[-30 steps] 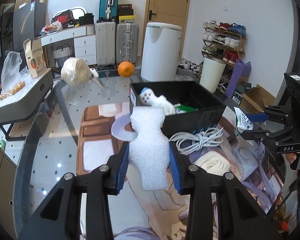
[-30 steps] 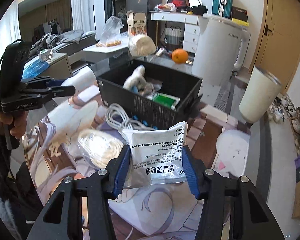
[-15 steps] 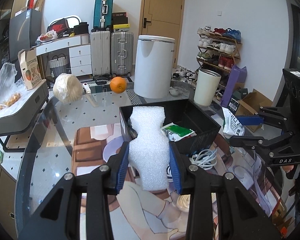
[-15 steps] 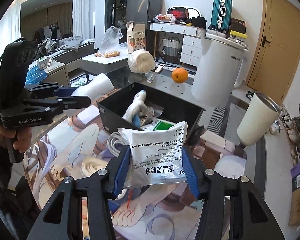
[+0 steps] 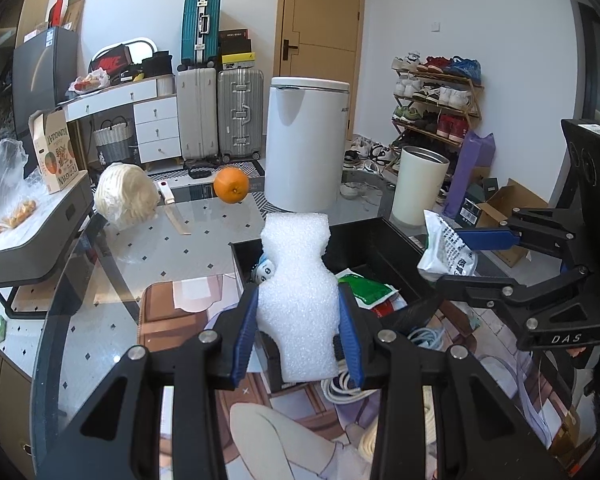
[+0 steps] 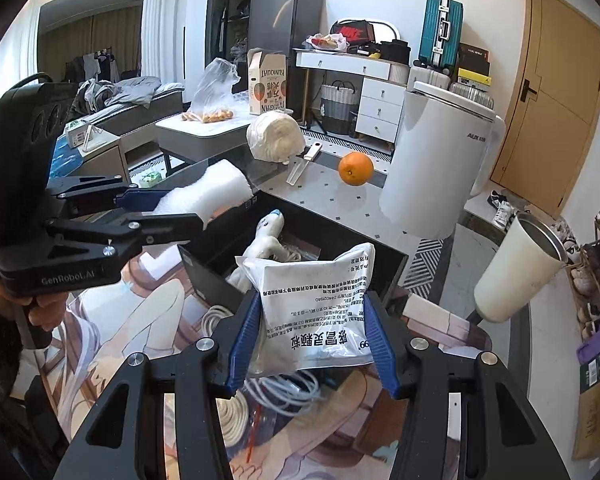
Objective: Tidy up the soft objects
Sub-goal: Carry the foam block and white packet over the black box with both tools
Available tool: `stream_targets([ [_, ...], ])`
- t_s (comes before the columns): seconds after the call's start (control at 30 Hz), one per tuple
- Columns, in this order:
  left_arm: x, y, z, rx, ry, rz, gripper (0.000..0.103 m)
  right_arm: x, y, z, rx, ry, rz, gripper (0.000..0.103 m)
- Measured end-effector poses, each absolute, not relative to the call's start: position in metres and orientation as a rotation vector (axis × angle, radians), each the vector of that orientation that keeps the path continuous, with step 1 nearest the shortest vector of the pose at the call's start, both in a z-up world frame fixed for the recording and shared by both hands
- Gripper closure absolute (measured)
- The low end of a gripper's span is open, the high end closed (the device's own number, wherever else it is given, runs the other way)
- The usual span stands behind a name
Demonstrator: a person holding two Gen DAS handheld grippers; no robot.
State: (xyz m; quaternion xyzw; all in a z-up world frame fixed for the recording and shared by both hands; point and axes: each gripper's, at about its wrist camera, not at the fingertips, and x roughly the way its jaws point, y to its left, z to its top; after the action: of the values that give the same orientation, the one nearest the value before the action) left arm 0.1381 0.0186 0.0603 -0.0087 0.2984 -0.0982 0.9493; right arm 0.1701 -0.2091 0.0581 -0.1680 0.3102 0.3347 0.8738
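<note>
My left gripper [image 5: 298, 340] is shut on a white foam piece [image 5: 298, 280] and holds it above the near left corner of the black bin [image 5: 384, 248]. My right gripper [image 6: 312, 344] is shut on a white printed pouch [image 6: 320, 312] and holds it over the bin's near edge [image 6: 208, 280]. Inside the bin lie a white plush toy [image 6: 266, 240] and a green packet [image 5: 366, 288]. In the right wrist view the left gripper [image 6: 172, 210] and its foam [image 6: 216, 186] show at the left. In the left wrist view the right gripper [image 5: 472, 256] and its pouch [image 5: 446, 248] show at the right.
White cable coils [image 6: 284, 392] and a rope coil [image 6: 236, 420] lie on the printed mat in front of the bin. An orange [image 5: 231, 185], a white yarn ball [image 5: 126, 200] and a knife [image 5: 172, 210] sit on the glass table behind. A white appliance [image 5: 306, 144] stands beyond.
Both grippers have risen and moved forward with their loads. The foam and the pouch now hang over the black bin instead of in front of it.
</note>
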Motion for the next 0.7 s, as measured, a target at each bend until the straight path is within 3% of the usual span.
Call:
stream_targets([
  [0.7,0.179,0.012,0.04,0.007,0.649,-0.203,0.066,0.225,-0.174,0.037,-0.409,0.692,0.682,0.052],
])
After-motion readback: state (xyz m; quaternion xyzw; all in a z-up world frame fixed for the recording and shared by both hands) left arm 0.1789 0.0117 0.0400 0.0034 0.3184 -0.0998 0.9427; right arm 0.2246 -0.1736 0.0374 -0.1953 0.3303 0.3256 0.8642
